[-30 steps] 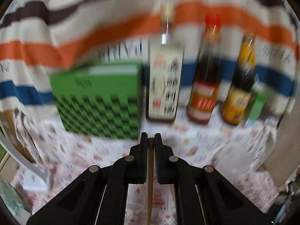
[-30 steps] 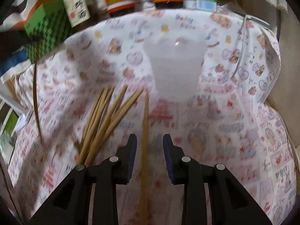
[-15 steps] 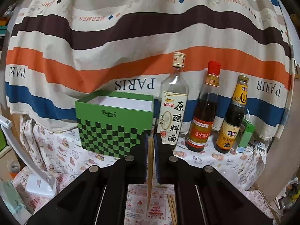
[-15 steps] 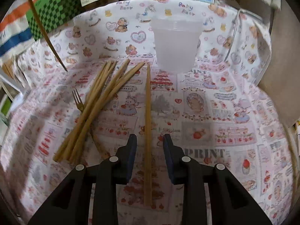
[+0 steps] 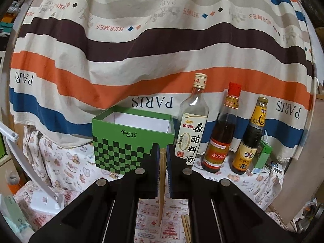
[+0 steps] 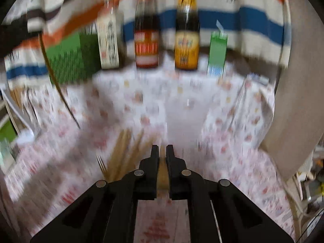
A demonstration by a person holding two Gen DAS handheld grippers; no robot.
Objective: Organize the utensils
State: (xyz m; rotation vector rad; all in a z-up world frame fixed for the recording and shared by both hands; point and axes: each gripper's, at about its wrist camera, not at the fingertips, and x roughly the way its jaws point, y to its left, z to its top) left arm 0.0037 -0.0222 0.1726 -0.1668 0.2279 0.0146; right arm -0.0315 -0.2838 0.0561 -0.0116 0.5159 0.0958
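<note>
The left claw [image 5: 162, 154] is clenched on one wooden chopstick [image 5: 162, 184], which stands almost upright between the black fingers [image 5: 154, 168], with its thin end hanging down over the printed tablecloth [image 5: 66, 162]. Just behind the claw stands the green checked box [image 5: 129, 139], open on top and white inside. To the right of the box three bottles stand in a row: a clear one with a white label [image 5: 192, 129], a dark one with a red cap [image 5: 222, 133] and a dark one with a yellow label [image 5: 251, 137]. A small green carton [image 5: 263, 156] is further right of them. Behind the box hangs a striped cloth [image 5: 141, 46].

The right claw [image 6: 161, 151] is closed on another chopstick [image 6: 162, 174], but this view is much blurred. To the left of this claw, in front of the box [image 6: 70, 58], more chopsticks [image 6: 123, 151] and a fork [image 6: 101, 165] lie on the tablecloth [image 6: 232, 131]. The chopstick held by the left claw [image 6: 54, 77] shows in the air before the box
</note>
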